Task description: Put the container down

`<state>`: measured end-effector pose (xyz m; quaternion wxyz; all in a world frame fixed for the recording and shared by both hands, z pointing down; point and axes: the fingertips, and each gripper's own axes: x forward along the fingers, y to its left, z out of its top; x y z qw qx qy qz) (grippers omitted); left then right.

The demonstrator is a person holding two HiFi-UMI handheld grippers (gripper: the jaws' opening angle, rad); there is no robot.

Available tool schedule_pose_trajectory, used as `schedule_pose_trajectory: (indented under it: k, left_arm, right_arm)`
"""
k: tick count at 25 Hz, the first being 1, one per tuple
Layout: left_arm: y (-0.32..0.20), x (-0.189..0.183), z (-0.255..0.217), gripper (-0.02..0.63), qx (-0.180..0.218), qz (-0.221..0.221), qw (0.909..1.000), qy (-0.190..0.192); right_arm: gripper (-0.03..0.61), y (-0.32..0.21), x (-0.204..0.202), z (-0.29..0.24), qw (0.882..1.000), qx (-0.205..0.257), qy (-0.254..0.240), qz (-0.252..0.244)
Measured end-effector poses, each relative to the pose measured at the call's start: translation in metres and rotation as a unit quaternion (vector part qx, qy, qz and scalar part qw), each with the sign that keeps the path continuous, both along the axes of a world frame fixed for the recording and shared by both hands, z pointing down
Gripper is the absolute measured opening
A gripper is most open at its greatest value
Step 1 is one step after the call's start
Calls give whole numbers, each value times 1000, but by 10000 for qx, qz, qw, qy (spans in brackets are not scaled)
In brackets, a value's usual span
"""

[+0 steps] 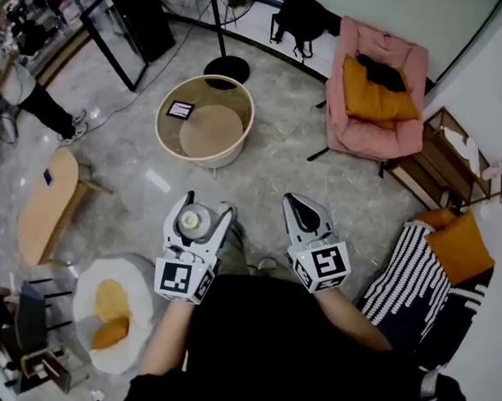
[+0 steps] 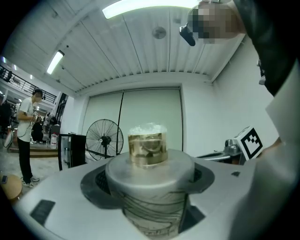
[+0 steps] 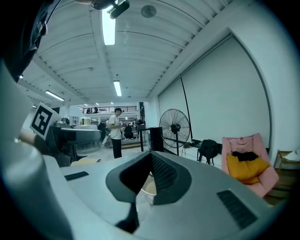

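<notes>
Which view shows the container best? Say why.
Left gripper view: the container sits close and central, clamped in the left hand-held gripper. Head view shows only its top, small. Right gripper view does not show it clearly.

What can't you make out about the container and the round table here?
Container base: left gripper view, cut off by the bottom edge.
Print on its side: same view, blurred, unreadable.
Dark flat item on the round table: head view, too small to identify.
</notes>
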<state>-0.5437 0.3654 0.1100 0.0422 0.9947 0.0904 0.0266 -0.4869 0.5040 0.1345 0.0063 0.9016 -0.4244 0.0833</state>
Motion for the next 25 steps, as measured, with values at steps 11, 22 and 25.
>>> schedule_pose_trajectory:
  k: [11,22,25]
  left_arm:
    - [-30,71,10,354,-123,134,9998,-7]
    - [-120,192,25,354,-276,-16,9996,-85]
    - [-150,224,23,354,-283,-21,9995,-114]
  right_arm:
    - [21,-9,62,17,9994,-246,-110,198]
    - [21,-91,190,27,9981,-559,-219,149]
    - [21,-120,222,21,9978,-610,-239,95]
